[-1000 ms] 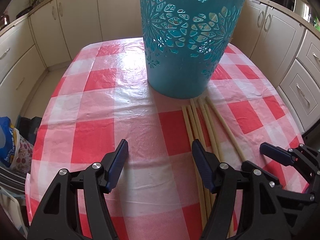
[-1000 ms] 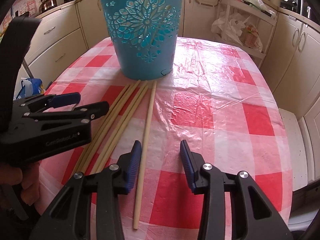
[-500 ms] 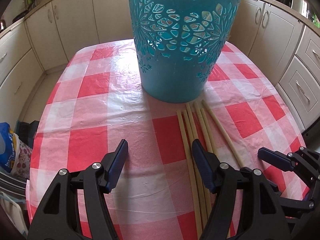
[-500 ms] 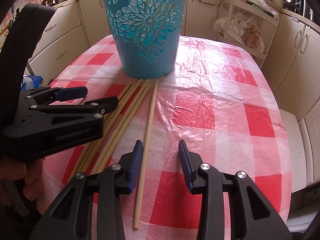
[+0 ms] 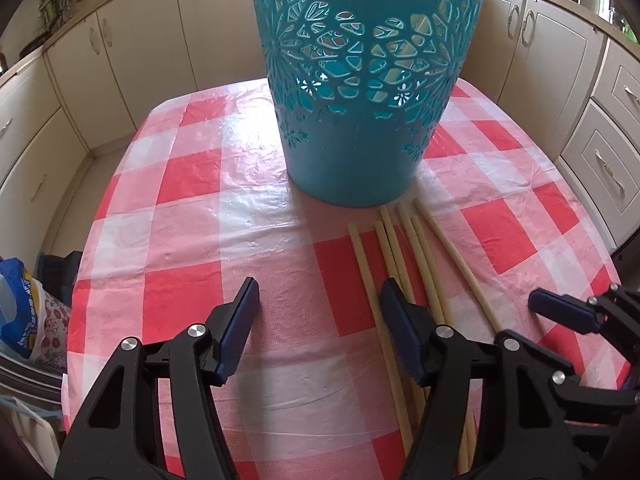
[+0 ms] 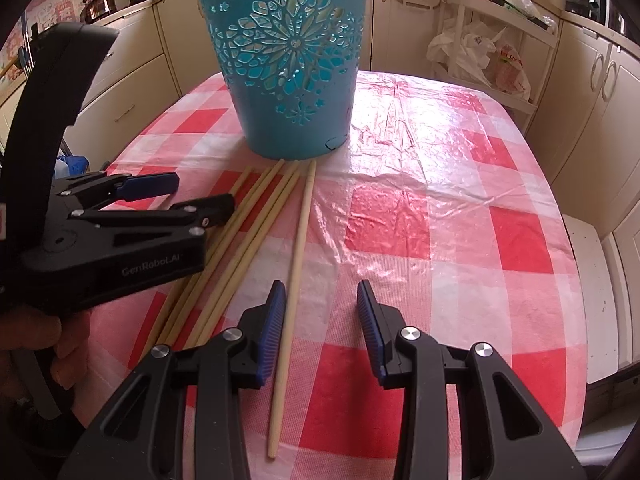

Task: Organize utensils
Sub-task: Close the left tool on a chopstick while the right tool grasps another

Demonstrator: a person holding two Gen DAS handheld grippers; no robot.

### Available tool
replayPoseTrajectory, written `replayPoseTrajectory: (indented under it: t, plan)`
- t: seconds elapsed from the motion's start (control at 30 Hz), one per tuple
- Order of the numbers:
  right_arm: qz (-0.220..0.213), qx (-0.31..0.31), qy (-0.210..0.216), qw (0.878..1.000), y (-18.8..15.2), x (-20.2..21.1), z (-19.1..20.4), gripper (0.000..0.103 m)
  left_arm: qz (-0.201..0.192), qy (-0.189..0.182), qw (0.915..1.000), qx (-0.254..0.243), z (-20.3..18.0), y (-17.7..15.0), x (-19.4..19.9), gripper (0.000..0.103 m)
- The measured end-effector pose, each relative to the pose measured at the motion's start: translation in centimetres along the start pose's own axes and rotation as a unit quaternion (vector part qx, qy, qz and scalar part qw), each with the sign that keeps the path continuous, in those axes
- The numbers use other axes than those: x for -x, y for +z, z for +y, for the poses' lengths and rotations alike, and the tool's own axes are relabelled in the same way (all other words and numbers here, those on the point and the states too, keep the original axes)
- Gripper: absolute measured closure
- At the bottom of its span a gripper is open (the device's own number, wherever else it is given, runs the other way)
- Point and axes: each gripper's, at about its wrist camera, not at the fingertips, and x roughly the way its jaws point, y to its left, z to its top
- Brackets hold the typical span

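A teal cut-out bucket stands upright at the far middle of the checked table. Several pale chopsticks lie fanned in front of it, and one stick lies apart on the right. My left gripper hovers just left of the bundle. Its jaws are closing with only cloth between them, and its right finger overlaps the leftmost stick. My right gripper is open and holds nothing, with the lone stick lying by its left finger. One of its blue fingers shows at the right edge.
Cream cabinets ring the table. A rack with plastic bags stands at the back right and a kettle at the back left. A printed bag sits off the table's left edge. A hand grips the left tool.
My left gripper has crept forward toward the bucket, which looms larger in its view, and its jaws have narrowed slightly. The right gripper and the chopsticks have stayed put.
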Motion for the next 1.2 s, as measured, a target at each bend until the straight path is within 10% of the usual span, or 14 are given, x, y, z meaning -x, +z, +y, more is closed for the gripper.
replayPoseTrajectory:
  t: [0.17, 0.33, 0.7, 0.87, 1.2]
  plan:
    - [-0.007, 0.009, -0.006, 1.000, 1.1, -1.0, 0.1, 0.069, 0.000, -0.001, 0.9999, -0.011, -0.5, 0.1, -0.2, 0.051]
    - [0.003, -0.006, 0.014, 1.000, 0.8, -0.6, -0.3, 0.096, -0.004, -0.035, 0.9979, -0.055, -1.4, 0.3, 0.0, 0.095]
    - [0.001, 0.018, 0.010, 1.000, 2.8, -1.4, 0.1, 0.076, 0.015, -0.050, 0.9914, -0.120, -2.4, 0.4, 0.4, 0.089]
    - [0.014, 0.035, 0.013, 0.999, 3.0, -2.0, 0.5, 0.097, 0.015, -0.042, 0.9929, -0.111, -2.7, 0.9, 0.0, 0.077]
    - [0.016, 0.042, 0.018, 0.999, 3.1, -2.2, 0.5, 0.097, 0.015, -0.038, 0.9941, -0.100, -2.3, 0.9, -0.2, 0.070]
